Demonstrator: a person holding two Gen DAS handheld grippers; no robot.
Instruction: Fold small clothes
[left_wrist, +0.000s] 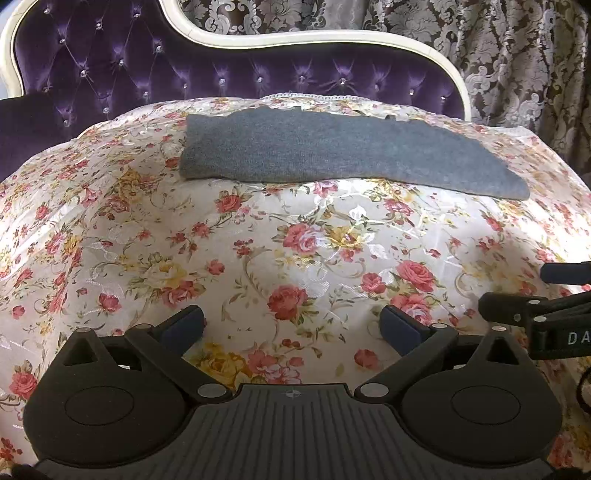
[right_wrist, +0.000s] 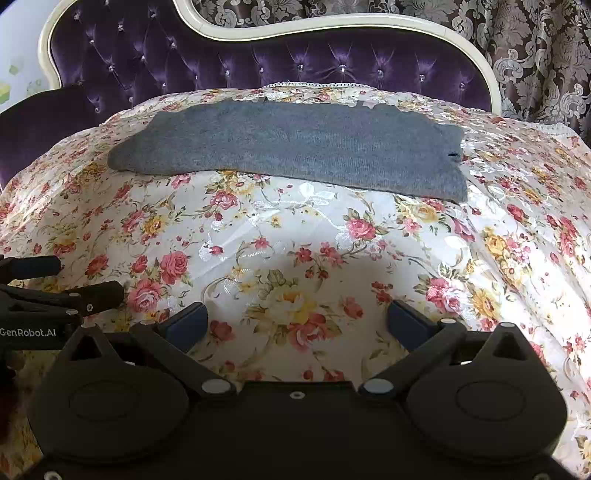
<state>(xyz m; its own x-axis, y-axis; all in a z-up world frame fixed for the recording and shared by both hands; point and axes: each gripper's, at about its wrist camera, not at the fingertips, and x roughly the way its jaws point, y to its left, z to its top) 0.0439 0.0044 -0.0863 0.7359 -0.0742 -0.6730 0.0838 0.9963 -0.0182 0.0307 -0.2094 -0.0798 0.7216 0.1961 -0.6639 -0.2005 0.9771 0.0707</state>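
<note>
A grey knit garment (left_wrist: 332, 155) lies flat in a long strip across the far part of the floral bedspread (left_wrist: 280, 258); it also shows in the right wrist view (right_wrist: 295, 147). My left gripper (left_wrist: 291, 325) is open and empty, low over the bedspread, well short of the garment. My right gripper (right_wrist: 297, 321) is open and empty too, at a like distance from it. The right gripper (left_wrist: 535, 299) shows at the right edge of the left wrist view. The left gripper (right_wrist: 55, 284) shows at the left edge of the right wrist view.
A purple tufted headboard (left_wrist: 240, 77) with a cream frame stands right behind the garment. Patterned brown curtains (left_wrist: 517, 55) hang behind it at the right. The bedspread (right_wrist: 480, 258) slopes away at both sides.
</note>
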